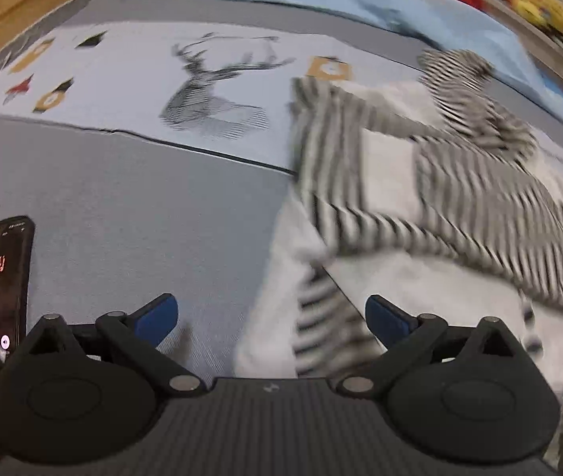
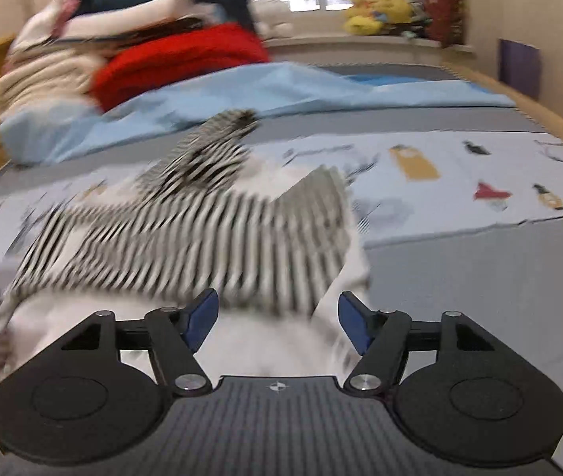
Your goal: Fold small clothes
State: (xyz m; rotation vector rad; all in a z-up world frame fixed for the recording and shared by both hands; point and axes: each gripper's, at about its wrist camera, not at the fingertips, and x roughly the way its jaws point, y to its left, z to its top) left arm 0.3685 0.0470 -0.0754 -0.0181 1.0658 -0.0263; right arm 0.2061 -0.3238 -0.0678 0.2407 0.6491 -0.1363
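Observation:
A small black-and-white striped garment with white panels (image 1: 420,198) lies crumpled on the grey bed cover, blurred by motion. It also shows in the right wrist view (image 2: 202,238), spread in front of the gripper. My left gripper (image 1: 271,319) is open and empty, its blue pads (image 1: 158,317) on either side of the garment's near left edge. My right gripper (image 2: 277,317) is open and empty, just above the garment's near white part.
A black phone (image 1: 2,297) with a lit screen lies on the bed at the left. A printed sheet with a deer drawing (image 1: 210,91) lies behind. A light blue blanket (image 2: 242,95), a red cloth (image 2: 178,59) and piled bedding (image 2: 63,47) lie farther back. Wooden bed edges (image 2: 551,119) run along the sides.

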